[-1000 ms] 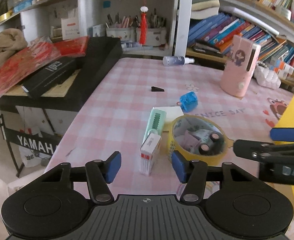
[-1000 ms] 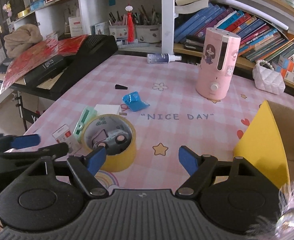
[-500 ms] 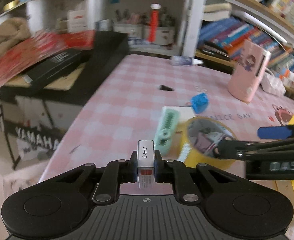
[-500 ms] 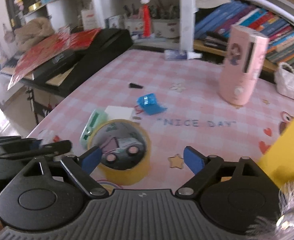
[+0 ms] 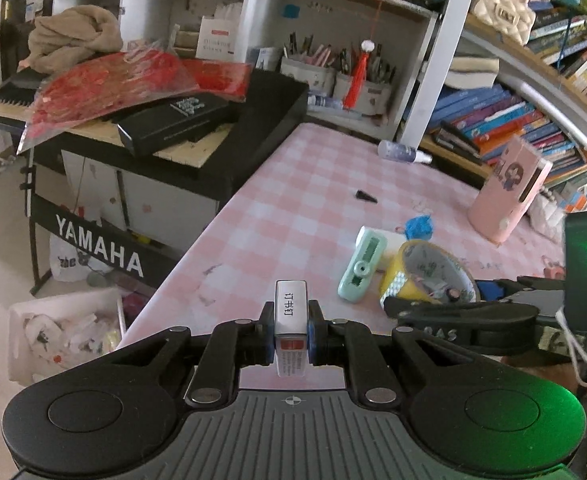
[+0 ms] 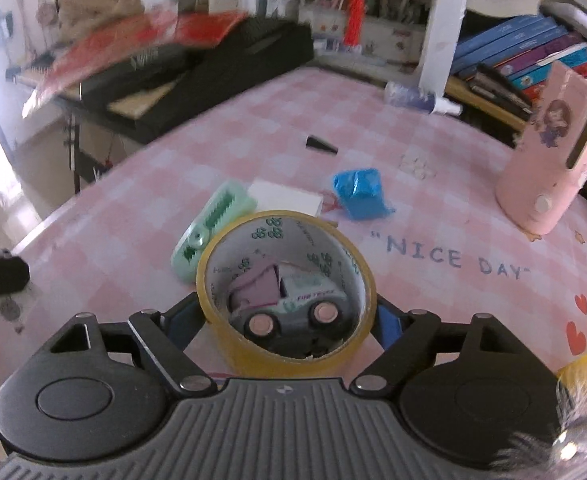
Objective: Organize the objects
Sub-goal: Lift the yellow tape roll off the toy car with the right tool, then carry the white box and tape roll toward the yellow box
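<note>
My left gripper (image 5: 290, 338) is shut on a small white and red staple box (image 5: 290, 322) and holds it above the table's left edge. My right gripper (image 6: 289, 320) has its jaws against both sides of a yellow tape roll (image 6: 253, 350) that stands on the pink checked table (image 6: 253, 120). A small toy truck (image 6: 285, 304) sits inside the roll. The roll also shows in the left wrist view (image 5: 425, 276). A mint green stapler (image 6: 213, 220), a white box (image 6: 285, 198) and a blue crumpled wrapper (image 6: 359, 192) lie just behind the roll.
A pink cylinder device (image 6: 553, 160) stands at the right. A small black wedge (image 6: 321, 145) and a spray bottle (image 6: 417, 98) lie farther back. A black keyboard (image 5: 197, 136) piled with red sheets flanks the table's left. Bookshelves (image 5: 505, 120) line the back.
My left gripper has shut on the staple box and lifted it off the table. My right gripper has moved forward and closed around the tape roll.
</note>
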